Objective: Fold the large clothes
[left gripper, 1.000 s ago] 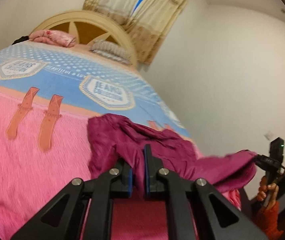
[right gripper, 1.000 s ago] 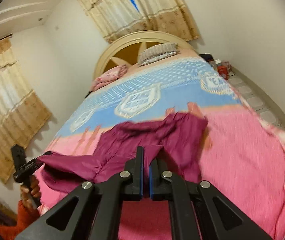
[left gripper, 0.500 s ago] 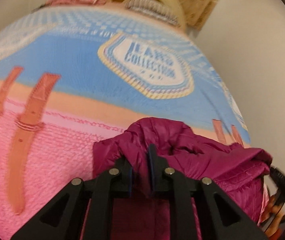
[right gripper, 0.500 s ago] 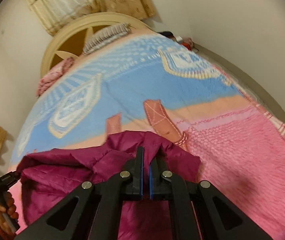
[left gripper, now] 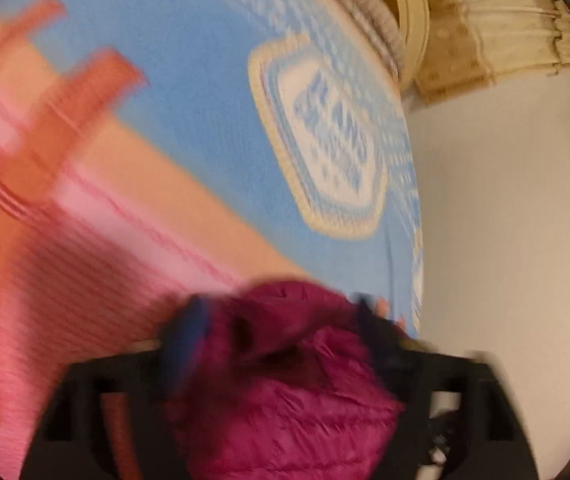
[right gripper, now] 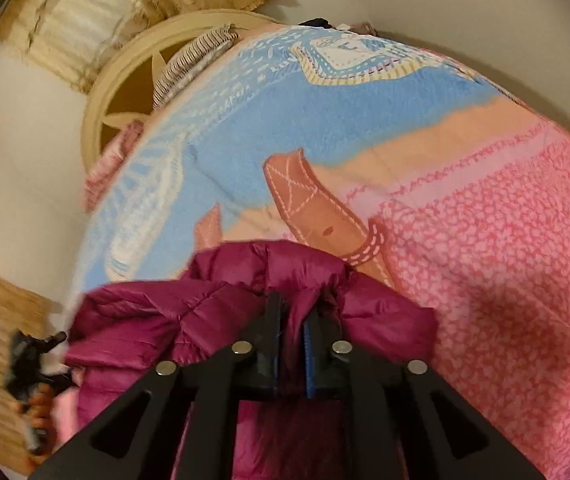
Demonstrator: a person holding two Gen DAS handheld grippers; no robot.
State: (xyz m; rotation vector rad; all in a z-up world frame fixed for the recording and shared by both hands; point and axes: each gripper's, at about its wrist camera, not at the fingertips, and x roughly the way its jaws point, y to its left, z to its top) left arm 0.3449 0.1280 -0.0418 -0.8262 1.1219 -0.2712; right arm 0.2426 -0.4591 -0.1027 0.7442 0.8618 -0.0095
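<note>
My left hand-held gripper (left gripper: 281, 328): jaws spread wide, having just sprung apart; the maroon puffer jacket (left gripper: 285, 392) bulges up between them, but the pads no longer press it. Blurred view. I judge this a release, the fold's left end set down.

My right hand-held gripper (right gripper: 290, 320): jaws nearly together, having just begun to part, a pinch of jacket (right gripper: 205, 312) still caught between the pads. I judge it holds its end until the fabric settles.

Jacket: bunched in a doubled heap on the pink part of the blanket (right gripper: 505, 260), toward the foot end of the bed and close to the side edge that runs along the wall; its far fold reaches the printed brown strap (right gripper: 325, 216). Folding looks part done; the heap is lumpy, not flat.

Bed beyond: blue band with badge prints, striped pillow (right gripper: 193, 60) and cream headboard (right gripper: 125, 80) at the head end, curtains (right gripper: 85, 8) behind.

Left view only: the bed edge dropping straight to bare wall (left gripper: 505, 240), showing how near the edge the jacket lies.

Right view only: my other gripper (right gripper: 29, 356) seen from outside with the hand (right gripper: 39, 404) gripping it, the open pink stretch beside the jacket, and sharp quilting detail.
</note>
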